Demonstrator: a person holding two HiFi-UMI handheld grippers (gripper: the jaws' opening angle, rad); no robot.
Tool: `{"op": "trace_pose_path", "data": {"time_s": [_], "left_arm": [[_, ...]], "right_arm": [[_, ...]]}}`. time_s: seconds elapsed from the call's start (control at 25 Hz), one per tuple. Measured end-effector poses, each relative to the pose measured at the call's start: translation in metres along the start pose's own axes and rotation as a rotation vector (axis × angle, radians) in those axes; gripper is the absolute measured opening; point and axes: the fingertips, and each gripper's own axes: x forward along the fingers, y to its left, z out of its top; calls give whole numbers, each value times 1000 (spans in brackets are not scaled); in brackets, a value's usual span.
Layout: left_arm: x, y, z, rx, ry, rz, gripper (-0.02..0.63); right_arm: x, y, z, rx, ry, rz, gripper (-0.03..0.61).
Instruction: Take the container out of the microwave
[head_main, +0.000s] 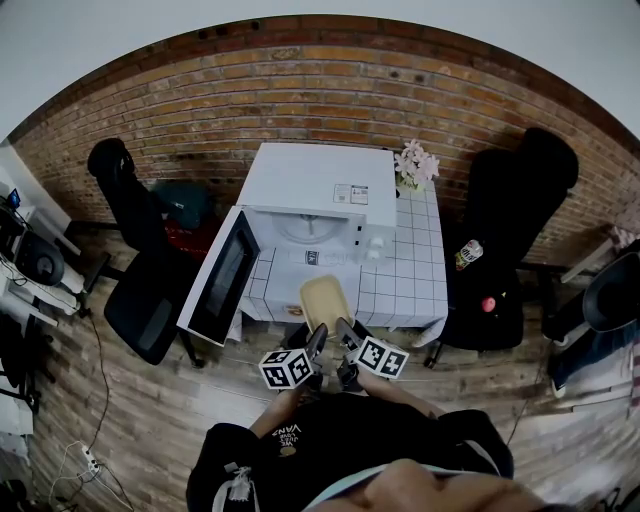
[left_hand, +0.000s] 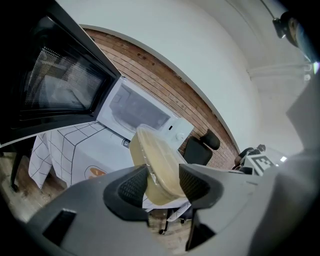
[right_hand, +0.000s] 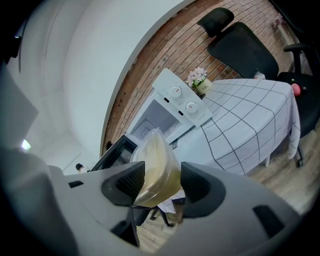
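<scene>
I've got the container (head_main: 325, 300) out of the microwave (head_main: 320, 190), just in front of its open cavity. The left gripper (left_hand: 163, 184) and right gripper (right_hand: 162, 181) are each clamped on its near end. I'd hold the 2 grips level and matched so nothing tips. Both grippers sit side by side, angled slightly down toward the microwave.

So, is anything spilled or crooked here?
Nothing looks spilled or broken. The only odd bits: the microwave has its door hanging wide open, and the container is up in the air in front of the table, pinched between the left gripper and the right gripper.
</scene>
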Motion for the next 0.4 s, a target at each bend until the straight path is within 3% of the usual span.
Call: {"op": "trace_pose_path", "data": {"time_s": [0.4], "left_arm": [[1, 1, -3, 1, -2, 6, 204]], "right_arm": [[-1, -3, -3, 7, 5, 1, 218]]}}
